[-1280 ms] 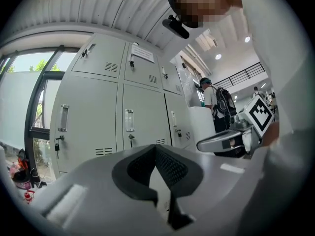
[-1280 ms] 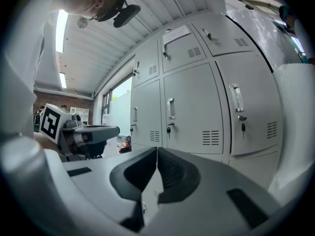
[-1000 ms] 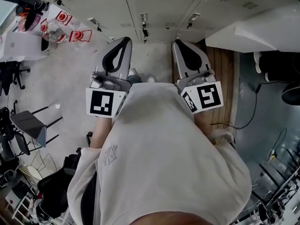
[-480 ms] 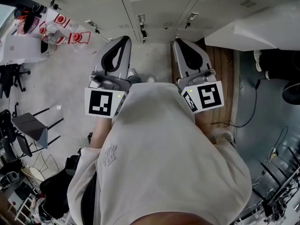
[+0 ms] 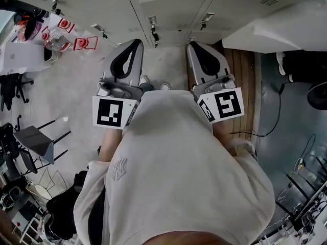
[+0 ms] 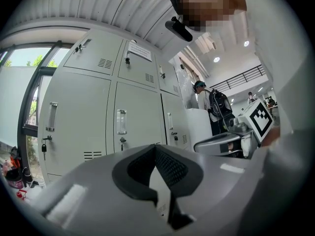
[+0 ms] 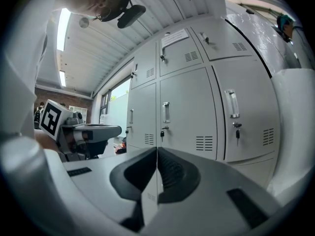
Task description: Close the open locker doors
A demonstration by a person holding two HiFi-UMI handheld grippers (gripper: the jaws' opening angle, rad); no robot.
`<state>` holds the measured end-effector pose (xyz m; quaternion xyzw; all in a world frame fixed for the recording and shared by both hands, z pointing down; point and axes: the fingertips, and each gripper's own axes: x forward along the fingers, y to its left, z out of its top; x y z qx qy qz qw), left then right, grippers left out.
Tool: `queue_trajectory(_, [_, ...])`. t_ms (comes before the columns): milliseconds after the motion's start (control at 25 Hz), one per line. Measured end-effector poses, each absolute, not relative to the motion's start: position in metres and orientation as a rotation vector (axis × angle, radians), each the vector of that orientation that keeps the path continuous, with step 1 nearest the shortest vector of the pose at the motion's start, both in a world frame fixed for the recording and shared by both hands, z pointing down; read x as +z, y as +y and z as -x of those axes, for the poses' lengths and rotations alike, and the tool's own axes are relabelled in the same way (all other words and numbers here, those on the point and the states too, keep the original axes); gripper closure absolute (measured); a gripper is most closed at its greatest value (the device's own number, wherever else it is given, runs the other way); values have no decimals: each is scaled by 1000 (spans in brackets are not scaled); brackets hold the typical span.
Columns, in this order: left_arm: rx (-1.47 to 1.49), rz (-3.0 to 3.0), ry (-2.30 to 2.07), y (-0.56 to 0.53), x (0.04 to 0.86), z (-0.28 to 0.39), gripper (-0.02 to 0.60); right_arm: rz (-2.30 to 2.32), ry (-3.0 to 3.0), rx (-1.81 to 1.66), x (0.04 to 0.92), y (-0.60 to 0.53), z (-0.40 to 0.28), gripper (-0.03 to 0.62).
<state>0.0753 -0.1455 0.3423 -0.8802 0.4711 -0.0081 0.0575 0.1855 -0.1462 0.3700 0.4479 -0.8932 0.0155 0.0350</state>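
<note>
You are holding the left tool [image 5: 134,45] and right tool [image 5: 195,47] before the lockers [image 5: 168,6], both with jaws pressed together, gripping nothing.

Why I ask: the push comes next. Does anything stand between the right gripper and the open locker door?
Nothing visible does: the open locker door stands rightward of the right gripper, only wooden floor between them.

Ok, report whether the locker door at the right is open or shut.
Open. The locker door stands swung outward, while the neighbouring doors sit flush.
</note>
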Motion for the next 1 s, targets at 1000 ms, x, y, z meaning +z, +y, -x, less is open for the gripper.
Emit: queue_trajectory(1000, [-2,2667,1397,-131,337,-65,580,-1386,-2735,10,366,-129,-173,582])
